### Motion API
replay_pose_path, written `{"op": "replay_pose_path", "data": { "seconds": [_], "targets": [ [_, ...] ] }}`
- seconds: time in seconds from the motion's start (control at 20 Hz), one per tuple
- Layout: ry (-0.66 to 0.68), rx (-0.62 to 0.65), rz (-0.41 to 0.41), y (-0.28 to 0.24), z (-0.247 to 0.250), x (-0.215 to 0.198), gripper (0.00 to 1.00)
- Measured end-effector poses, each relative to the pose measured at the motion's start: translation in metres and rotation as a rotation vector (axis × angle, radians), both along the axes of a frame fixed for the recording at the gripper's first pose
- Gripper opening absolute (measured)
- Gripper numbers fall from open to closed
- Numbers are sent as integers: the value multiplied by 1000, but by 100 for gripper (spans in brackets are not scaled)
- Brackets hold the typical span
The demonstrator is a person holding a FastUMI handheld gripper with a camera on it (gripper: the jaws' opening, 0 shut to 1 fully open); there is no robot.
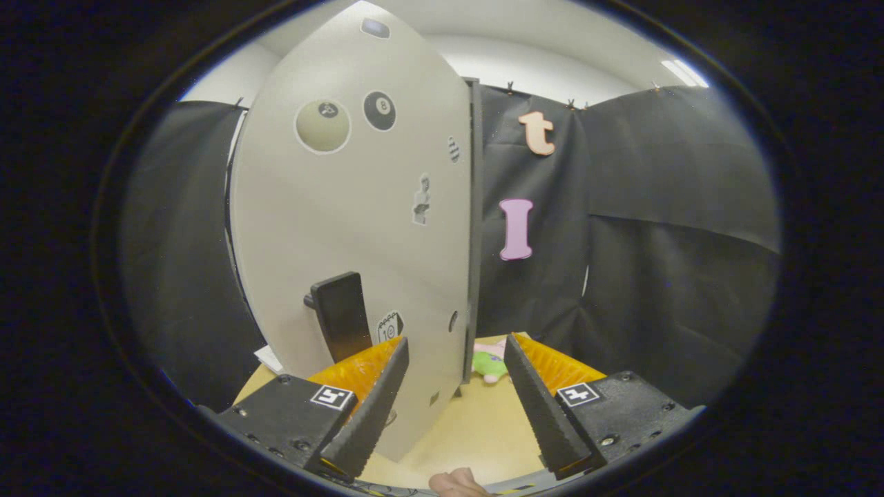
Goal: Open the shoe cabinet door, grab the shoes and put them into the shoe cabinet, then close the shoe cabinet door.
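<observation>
Grey-white panel, dotted with stickers, stands just ahead of the gripper (456, 393): this is the shoe cabinet door (352, 228), and everything else is best placed against it. Its free edge sits close in, running down between the two fingers, so the door looks swung partly out from the cabinet frame (474, 228), the dark upright strip right behind that edge. On the door's face, low down and toward the hinge side, is a black handle (340, 314), a flat upright bar held off the panel on a short stem, presumably so fingers can get behind it.

The jaws are spread wide and pinch nothing. One finger lies across the door's lower face just beside the handle, the other stands clear past the door's free edge. Neither presses on the panel as far as I can tell. My guess is they are held apart like this either to straddle the door's edge or because the handle is not in their grip at this point.

Beyond the door's edge, down on the pale wooden tabletop (476, 428), a small green and pink soft thing (490, 362) lies near the foot of the frame; I can't say whether it is the shoes. A bit of the person's hand (456, 482) shows under the fingers.
</observation>
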State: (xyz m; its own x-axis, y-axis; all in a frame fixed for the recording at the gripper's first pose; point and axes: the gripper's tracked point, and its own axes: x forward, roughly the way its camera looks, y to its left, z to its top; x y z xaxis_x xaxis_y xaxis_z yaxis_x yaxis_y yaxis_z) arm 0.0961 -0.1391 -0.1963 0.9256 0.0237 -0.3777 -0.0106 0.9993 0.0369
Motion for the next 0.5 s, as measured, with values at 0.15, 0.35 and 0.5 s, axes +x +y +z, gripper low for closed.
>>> {"op": "replay_pose_path", "data": {
  "seconds": [0.15, 0.35, 0.5],
  "targets": [
    [15, -1, 67, 37, -10, 18, 94],
    [28, 1, 169, 87, -19, 40, 95],
    [32, -1, 210, 115, -25, 54, 95]
  ]
}}
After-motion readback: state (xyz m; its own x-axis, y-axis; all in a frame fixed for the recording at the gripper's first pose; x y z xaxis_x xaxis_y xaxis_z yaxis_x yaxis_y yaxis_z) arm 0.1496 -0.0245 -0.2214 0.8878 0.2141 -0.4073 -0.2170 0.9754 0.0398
